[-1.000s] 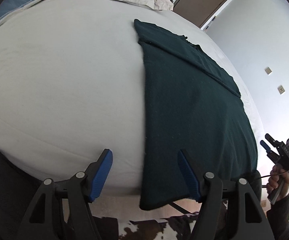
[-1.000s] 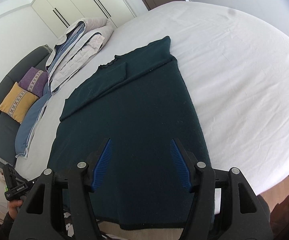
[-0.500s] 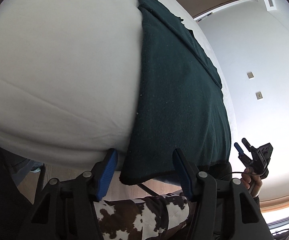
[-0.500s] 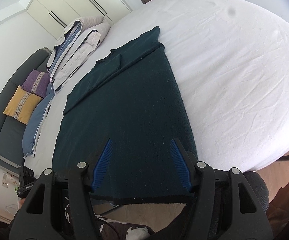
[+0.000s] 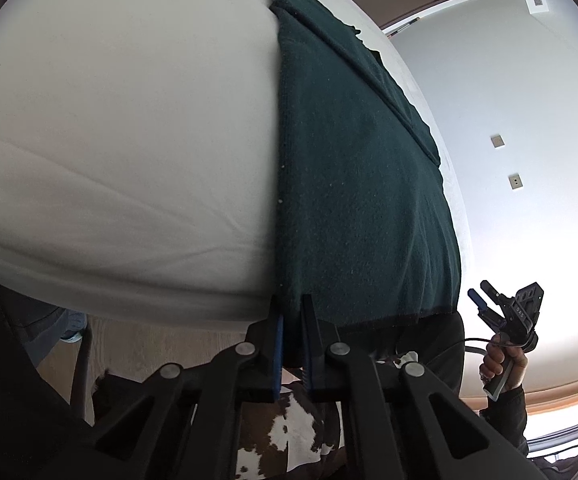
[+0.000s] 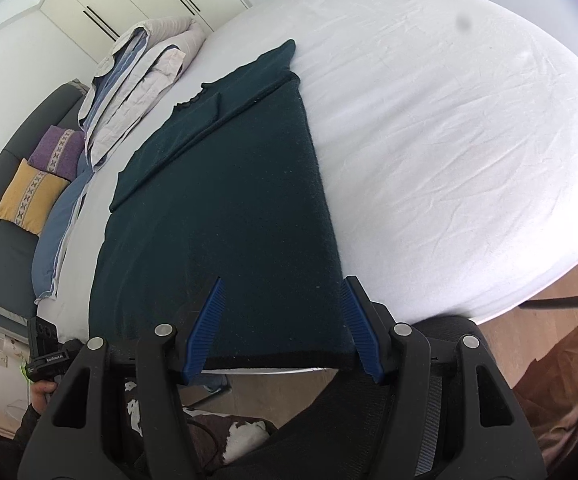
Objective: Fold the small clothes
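A: Left tongs (image 5: 291, 330) now pinched narrow on the near hem corner of the dark green garment (image 5: 361, 184). A second ago, wide apart and short of that corner.

B: And the right tongs (image 6: 282, 330)?

A: Spread wide, straddling the opposite end of the same hem, blue pads either side of the cloth, nothing gripped. Lower than before, right at the hem line.

B: Seen from the left side too?

A: Yes, right tongs (image 5: 483, 300) held well beyond the garment's far hem corner in that view; pads apart there as well.

B: Garment's place?

A: Flat along the bed (image 6: 449, 140), hem hanging just over the bed's near edge, collar end far up the bed toward the folded duvet (image 6: 141, 80). Upper part already turned over in a band across the garment.

B: Beyond the garment?

A: Purple and yellow cushions (image 6: 41, 176) on a grey sofa past the duvet.

B: Meaning for the fold?

A: One corner secured, one pending. Probably a close of the right tongs on its corner, then a lift of the hem toward the collar. Risk: an uneven lift with only one corner held.
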`<state>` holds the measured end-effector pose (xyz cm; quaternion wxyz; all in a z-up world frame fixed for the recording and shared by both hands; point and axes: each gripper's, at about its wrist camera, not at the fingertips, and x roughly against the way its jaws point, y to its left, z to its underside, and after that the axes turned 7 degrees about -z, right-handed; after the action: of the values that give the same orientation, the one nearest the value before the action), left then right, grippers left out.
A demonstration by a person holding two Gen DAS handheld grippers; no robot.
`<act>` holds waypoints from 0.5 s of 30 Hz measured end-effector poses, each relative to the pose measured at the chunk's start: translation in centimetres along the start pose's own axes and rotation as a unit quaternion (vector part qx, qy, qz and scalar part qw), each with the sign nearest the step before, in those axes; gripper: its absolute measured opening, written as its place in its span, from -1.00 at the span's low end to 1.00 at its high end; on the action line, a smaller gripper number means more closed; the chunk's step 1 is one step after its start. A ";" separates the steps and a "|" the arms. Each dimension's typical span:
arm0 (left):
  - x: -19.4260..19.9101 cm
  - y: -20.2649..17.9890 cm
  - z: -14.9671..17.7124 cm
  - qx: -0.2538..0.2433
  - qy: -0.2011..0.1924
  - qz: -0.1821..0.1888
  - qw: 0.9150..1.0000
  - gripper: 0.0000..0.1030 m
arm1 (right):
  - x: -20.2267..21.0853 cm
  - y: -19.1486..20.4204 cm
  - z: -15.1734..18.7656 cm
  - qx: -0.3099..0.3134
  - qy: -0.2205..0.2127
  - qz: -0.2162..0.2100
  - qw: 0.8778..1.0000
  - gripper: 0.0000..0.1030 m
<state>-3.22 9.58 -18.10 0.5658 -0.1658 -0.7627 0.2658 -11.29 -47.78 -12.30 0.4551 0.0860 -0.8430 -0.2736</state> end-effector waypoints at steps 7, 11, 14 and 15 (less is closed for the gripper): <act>1.1 -1.0 0.1 -0.008 -0.026 0.011 1.000 -0.86 | -1.0 -1.7 0.6 -0.019 0.047 0.018 0.999 0.14; 1.8 -1.0 0.1 -0.005 -0.036 0.015 0.999 -0.87 | -2.4 -2.4 0.9 -0.024 0.077 0.023 0.997 0.13; 2.1 -0.6 0.1 -0.005 -0.039 0.017 0.999 -0.87 | -3.7 -2.7 1.4 -0.024 0.107 0.027 0.994 -0.04; 2.2 -0.4 0.2 -0.005 -0.039 0.017 0.999 -0.87 | -3.9 -2.9 1.6 -0.023 0.110 0.031 0.993 -0.08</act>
<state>-4.07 10.42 -16.14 0.5299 -0.1708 -0.7828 0.2778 -10.65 -48.05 -17.37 0.5555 0.0786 -0.7833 -0.2677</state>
